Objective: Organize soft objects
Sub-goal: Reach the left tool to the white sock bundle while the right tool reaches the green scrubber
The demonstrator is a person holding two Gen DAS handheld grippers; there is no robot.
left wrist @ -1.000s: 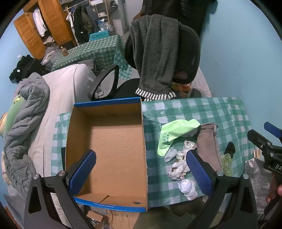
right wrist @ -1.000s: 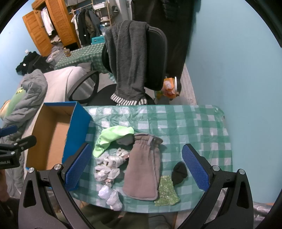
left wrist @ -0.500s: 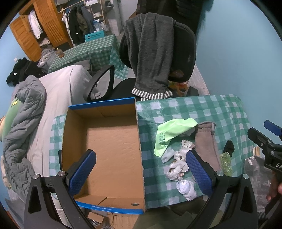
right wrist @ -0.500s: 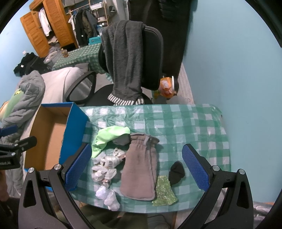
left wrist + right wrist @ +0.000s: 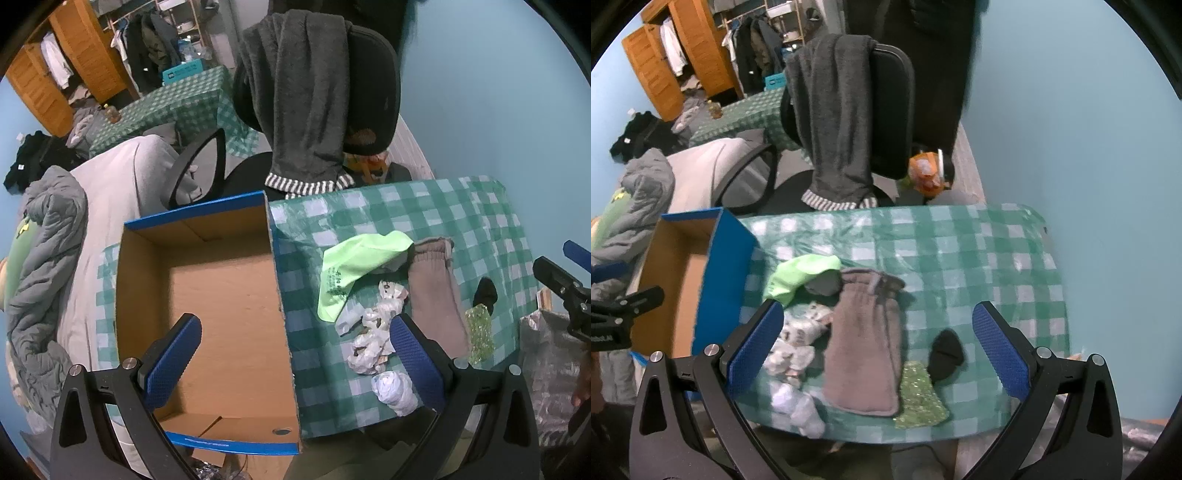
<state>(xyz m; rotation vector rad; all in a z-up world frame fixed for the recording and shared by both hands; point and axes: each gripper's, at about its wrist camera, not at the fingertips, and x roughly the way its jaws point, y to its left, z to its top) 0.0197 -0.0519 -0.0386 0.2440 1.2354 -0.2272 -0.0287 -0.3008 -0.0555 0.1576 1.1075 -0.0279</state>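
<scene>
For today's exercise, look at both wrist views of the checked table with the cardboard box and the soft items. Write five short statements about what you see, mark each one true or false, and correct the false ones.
1. The cardboard box already holds several soft items. False: its inside shows only bare cardboard.
2. The brown fleece pouch lies flat on the checked tablecloth. True.
3. The right gripper is shut on the pouch. False: its jaws stand wide apart above the table, holding nothing.
4. The lime green cloth lies between the box and the pouch. True.
5. The left gripper is open and empty. True.
</scene>
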